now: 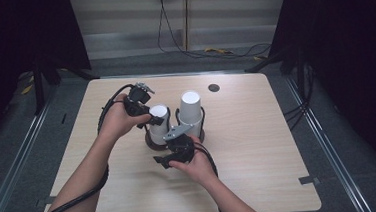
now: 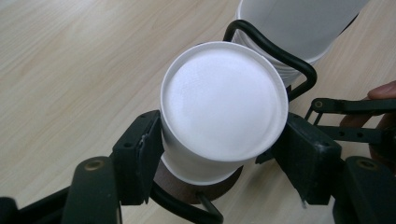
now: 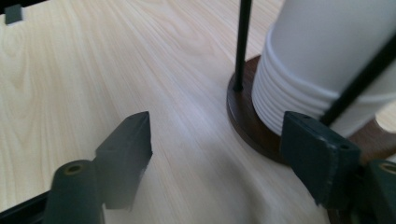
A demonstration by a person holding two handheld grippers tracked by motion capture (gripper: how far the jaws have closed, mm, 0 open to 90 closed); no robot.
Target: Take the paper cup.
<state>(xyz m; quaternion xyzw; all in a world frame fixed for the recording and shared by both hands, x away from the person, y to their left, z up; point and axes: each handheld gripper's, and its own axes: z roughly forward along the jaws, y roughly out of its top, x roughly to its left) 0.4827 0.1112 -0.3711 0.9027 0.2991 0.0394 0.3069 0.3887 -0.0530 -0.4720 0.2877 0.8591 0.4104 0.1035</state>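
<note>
Left hand-held gripper (image 2: 219,154) clenched on smooth white paper cup (image 2: 223,105) — right hand-held gripper (image 3: 224,154) released, ribbed cup stack (image 3: 322,70) beside

Matt white paper cup (image 2: 223,105), wood-grain table (image 2: 74,65)

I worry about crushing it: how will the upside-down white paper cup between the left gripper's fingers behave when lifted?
The upside-down white paper cup looks thin-walled, so it probably dents under hard pressure. The left gripper fingers press its smooth, tapered sides, so it may slip. It likely lifts lightly off the black wire holder.
</note>
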